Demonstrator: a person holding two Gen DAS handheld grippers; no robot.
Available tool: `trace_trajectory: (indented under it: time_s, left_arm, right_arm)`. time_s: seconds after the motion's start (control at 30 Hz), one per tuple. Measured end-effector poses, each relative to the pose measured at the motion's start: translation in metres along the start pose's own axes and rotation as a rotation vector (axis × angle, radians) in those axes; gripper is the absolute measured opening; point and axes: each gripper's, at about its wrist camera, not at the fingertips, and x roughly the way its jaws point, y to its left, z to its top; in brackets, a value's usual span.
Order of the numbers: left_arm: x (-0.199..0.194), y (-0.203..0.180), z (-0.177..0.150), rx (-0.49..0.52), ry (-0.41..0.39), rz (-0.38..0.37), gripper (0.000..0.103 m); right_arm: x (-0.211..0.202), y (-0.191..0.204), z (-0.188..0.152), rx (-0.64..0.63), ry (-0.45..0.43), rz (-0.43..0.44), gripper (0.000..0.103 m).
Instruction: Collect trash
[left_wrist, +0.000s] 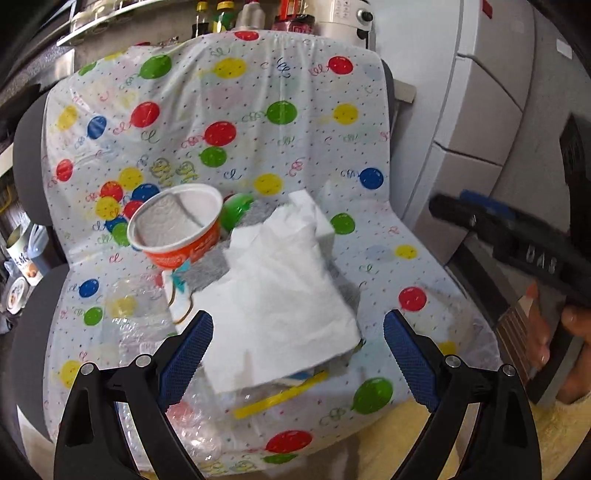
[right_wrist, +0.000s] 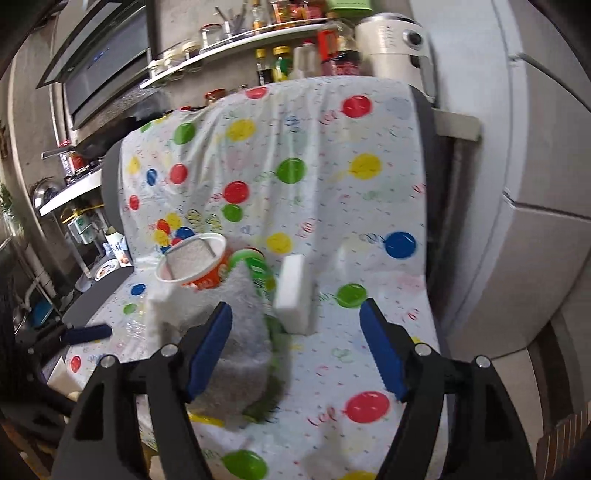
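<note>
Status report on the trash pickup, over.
Both grippers open, empty. Trash piled on chair: napkin, cup, sponge. Nothing blocking.

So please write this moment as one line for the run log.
left gripper: open, over white napkin | right gripper: open, empty | orange cup: on chair

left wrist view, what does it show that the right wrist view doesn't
Only the left wrist view shows the white napkin spread over the pile, the yellow straw, crumpled clear plastic and the right tongs with the hand holding them. Only the right wrist view shows the range hood and the stove's pan. Both share the balloon cover, orange cup, white sponge and grey cloth. Both tongs are open.
</note>
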Motion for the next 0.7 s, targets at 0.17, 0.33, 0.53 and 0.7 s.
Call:
trace_trajectory:
  time_s: [0.17,0.33,0.53,0.7]
  left_arm:
    - [0.023,-0.014,0.006,0.069,0.033,0.073,0.088]
    - [0.033,-0.008,-0.005,0.073,0.087,0.077,0.051]
    - [-0.010,0.024,-0.004,0.015,-0.010,0.060,0.005]
    - [-0.050,0.065,-0.002,-0.052,-0.108,0.178,0.001]
  right_arm:
    - [-0.002,-0.015,-0.013,0.014,0.018,-0.019,0.071]
    - [0.000,-0.016,-0.020,0.007,0.038,-0.014,0.071]
    - [0.010,0.008,-0.021,-0.036,0.065,0.022,0.071]
    - [0.027,0.040,-0.021,-0.078,0.100,0.117,0.082]
